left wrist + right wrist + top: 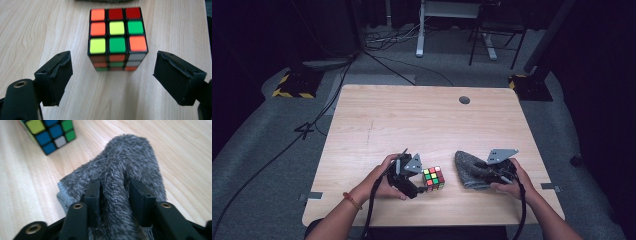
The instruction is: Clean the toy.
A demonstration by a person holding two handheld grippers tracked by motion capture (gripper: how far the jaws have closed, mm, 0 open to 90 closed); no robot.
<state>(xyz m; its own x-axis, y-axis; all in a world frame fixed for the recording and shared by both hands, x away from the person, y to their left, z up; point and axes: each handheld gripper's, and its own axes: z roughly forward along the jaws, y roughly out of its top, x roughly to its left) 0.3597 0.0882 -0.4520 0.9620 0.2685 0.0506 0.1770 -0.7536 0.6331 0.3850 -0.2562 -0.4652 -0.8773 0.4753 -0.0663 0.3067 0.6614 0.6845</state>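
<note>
Cube (433,178) sits on the table (412,115) just ahead of my left gripper (418,186); cloth (469,167) lies to its right, a fold between my right gripper (115,195) jaws.

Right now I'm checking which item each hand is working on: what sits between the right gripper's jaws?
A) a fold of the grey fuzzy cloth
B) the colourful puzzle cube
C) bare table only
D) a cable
A: in the right gripper view a ridge of the grey fuzzy cloth runs up between the right gripper's jaws, while the puzzle cube lies apart on the table.
</note>
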